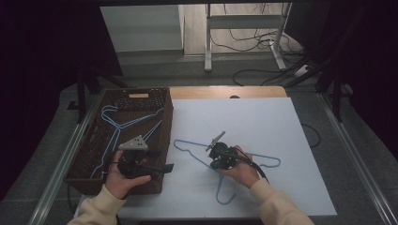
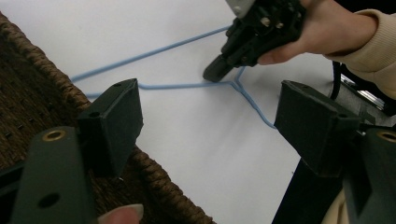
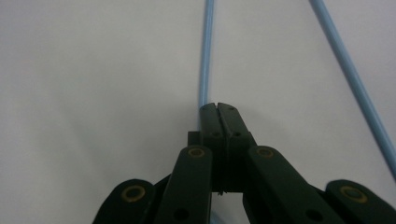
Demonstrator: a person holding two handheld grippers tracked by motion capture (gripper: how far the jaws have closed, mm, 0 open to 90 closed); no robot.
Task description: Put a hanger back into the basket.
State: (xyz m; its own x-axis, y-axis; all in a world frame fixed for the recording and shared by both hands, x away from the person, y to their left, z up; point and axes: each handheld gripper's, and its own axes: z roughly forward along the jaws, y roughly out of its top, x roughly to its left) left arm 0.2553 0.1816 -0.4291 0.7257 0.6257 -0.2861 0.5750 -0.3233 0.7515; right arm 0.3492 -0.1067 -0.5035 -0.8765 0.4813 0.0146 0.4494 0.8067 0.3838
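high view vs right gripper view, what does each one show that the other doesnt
High view alone: the wicker basket with blue hangers in it, both hands, the left tool over the basket's edge, the floor and cables beyond the table. Right gripper view alone: a close look at the right tool, its jaws shut at the wire of the blue hanger. Both share that hanger, lying on the white sheet.

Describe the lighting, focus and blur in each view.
High view: dim, dark surroundings, the white sheet brightest, fairly sharp. Left gripper view: the near tongs soft, the blue hanger clearer. Right gripper view: even light, no glare; the closed tongs sharp, the far hanger wire slightly blurred.
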